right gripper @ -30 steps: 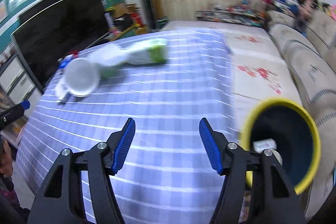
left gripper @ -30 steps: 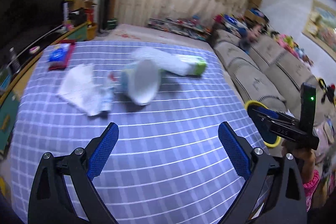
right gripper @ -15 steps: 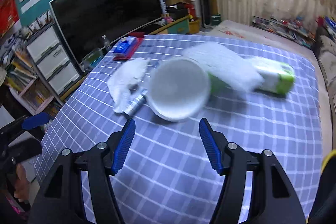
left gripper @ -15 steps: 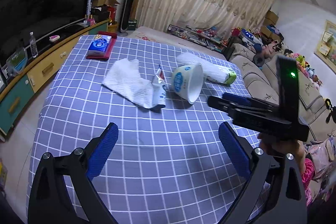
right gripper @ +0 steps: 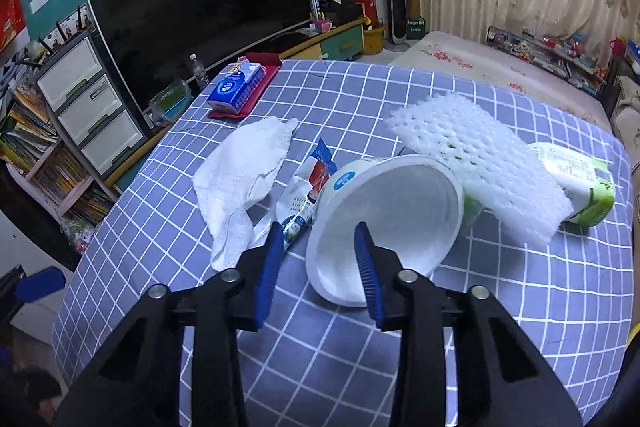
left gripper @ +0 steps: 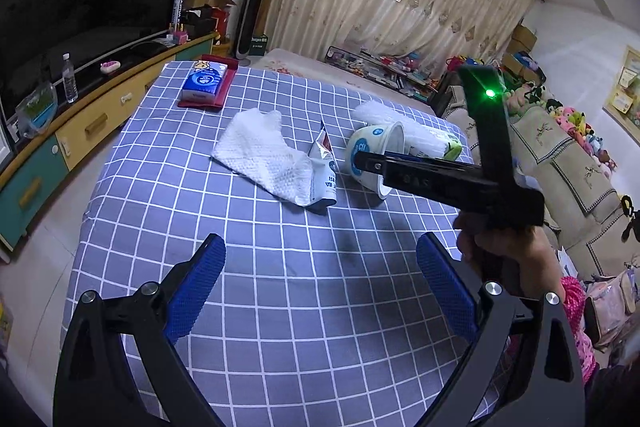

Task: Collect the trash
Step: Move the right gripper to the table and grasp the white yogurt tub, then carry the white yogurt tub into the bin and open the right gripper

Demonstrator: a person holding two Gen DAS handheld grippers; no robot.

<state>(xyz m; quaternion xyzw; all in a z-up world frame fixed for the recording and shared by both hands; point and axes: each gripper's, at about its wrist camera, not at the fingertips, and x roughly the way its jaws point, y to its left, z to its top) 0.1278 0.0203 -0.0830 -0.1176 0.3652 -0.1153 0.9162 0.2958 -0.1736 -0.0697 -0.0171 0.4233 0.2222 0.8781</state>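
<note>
Several pieces of trash lie together on the checked surface (left gripper: 280, 307) in the left wrist view: a white paper towel (left gripper: 260, 151), a crumpled snack wrapper (left gripper: 323, 173) touching its right edge, a white cup (left gripper: 374, 157) tipped on its side just right of the wrapper, and behind the cup a white foam net (left gripper: 384, 117) over a green-ended bottle (left gripper: 448, 147). Nearer the camera, the left gripper (left gripper: 320, 287) hangs above bare cloth with its blue pads spread wide and nothing between them, well short of the trash. Across the right of this view the right gripper (left gripper: 372, 163) reaches in, held by the right hand (left gripper: 508, 247), its tip at the mouth of the cup. At the far edge of the surface a blue tissue pack (left gripper: 204, 79) sits on a red tray (left gripper: 222, 87). From the right wrist view, the right gripper (right gripper: 316, 263) is partly closed, its pads set either side of the near rim of the cup (right gripper: 384, 219): one pad inside the open mouth, the other outside by the wrapper (right gripper: 308, 195); whether they press the rim I cannot tell. The paper towel (right gripper: 244, 179) lies left of the wrapper, and the foam net (right gripper: 476, 167) covers most of the bottle (right gripper: 580, 187) behind the cup. Farther back, the tissue pack (right gripper: 236, 87) rests on the red tray (right gripper: 264, 75) at the surface (right gripper: 320, 367) edge.
</note>
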